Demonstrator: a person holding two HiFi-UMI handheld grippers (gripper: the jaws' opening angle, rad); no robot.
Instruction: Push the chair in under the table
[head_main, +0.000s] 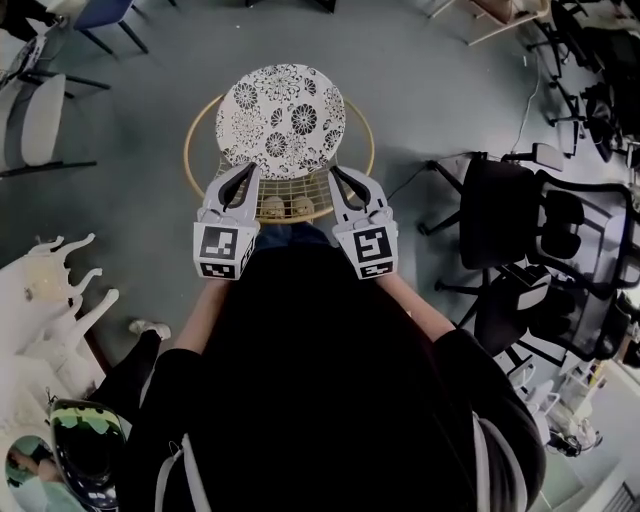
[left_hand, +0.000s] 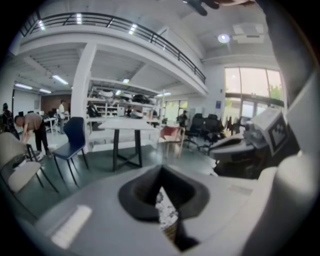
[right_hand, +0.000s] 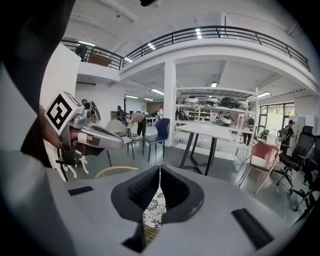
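In the head view the chair stands straight ahead of me, with a round flower-patterned seat (head_main: 281, 120) and a gold wire back (head_main: 290, 193). My left gripper (head_main: 249, 169) and right gripper (head_main: 337, 172) hang side by side over the wire back. Both are shut with nothing between the jaws, and I cannot tell whether they touch the wire. In the left gripper view the shut jaws (left_hand: 161, 168) show a strip of the patterned seat below. The right gripper view shows its jaws (right_hand: 159, 168) the same way. A white table (right_hand: 210, 131) on black legs stands further off (left_hand: 125, 125).
Black office chairs (head_main: 545, 245) crowd the right side. A white chair (head_main: 40, 120) stands at the left, with white branching shapes (head_main: 60, 295) and a helmet (head_main: 85, 445) nearer me. A blue chair (right_hand: 159, 129) and a pink chair (right_hand: 262, 156) flank the table. People stand far back.
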